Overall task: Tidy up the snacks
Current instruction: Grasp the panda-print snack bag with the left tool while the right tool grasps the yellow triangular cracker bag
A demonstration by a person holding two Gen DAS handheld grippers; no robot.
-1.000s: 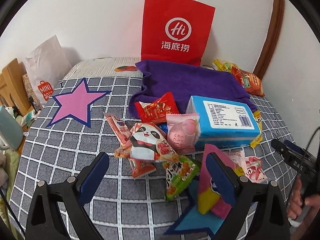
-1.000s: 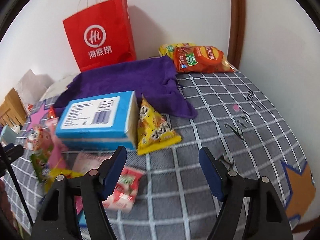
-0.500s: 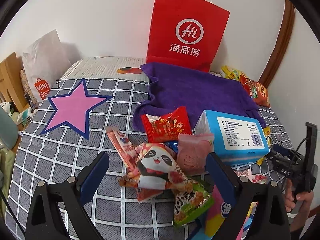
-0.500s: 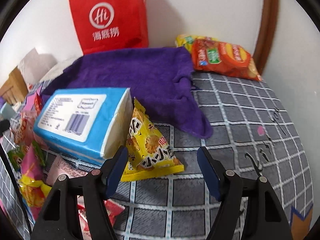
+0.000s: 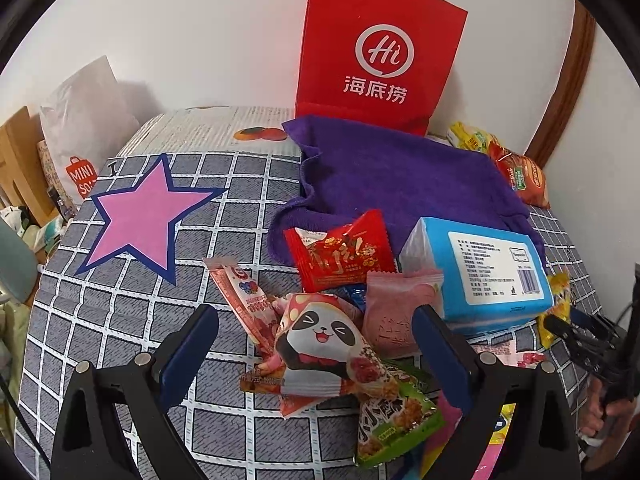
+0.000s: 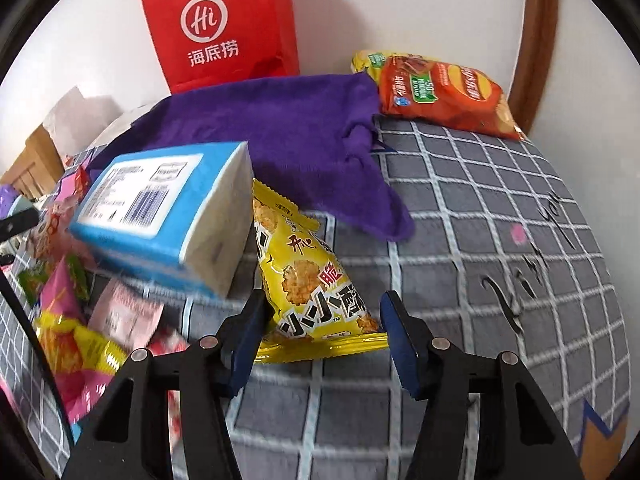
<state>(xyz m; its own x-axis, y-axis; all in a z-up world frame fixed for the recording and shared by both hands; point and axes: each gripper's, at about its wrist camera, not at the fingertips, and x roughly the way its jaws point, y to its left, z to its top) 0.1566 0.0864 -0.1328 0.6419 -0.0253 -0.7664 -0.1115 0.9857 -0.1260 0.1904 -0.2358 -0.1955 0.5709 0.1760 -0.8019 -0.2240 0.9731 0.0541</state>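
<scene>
Snack packets lie heaped on a grey checked cover [image 5: 120, 340]. My left gripper [image 5: 316, 340] is open above the heap, with a panda packet [image 5: 324, 344] between its fingers [image 5: 192, 344] but not touched by them. Around it lie a red packet [image 5: 340, 256], a pink packet [image 5: 396, 312], a green packet [image 5: 396, 424] and a blue box [image 5: 476, 268]. My right gripper [image 6: 324, 316] straddles a yellow cracker packet [image 6: 304, 280] beside the blue box [image 6: 160, 216]. Its jaws are closing, and the pads are not pressing on the packet.
A red paper bag [image 5: 380, 48] stands against the back wall behind a purple towel [image 5: 400, 172]. An orange chip bag [image 6: 444, 96] lies at the back right. A pink star [image 5: 140, 216] marks the cover at left. A white shopping bag [image 5: 84, 120] stands at far left.
Both grippers have moved forward and down toward the snacks. The right gripper's jaws have narrowed around the yellow packet, which now sits between them. The left gripper now straddles the panda packet.
</scene>
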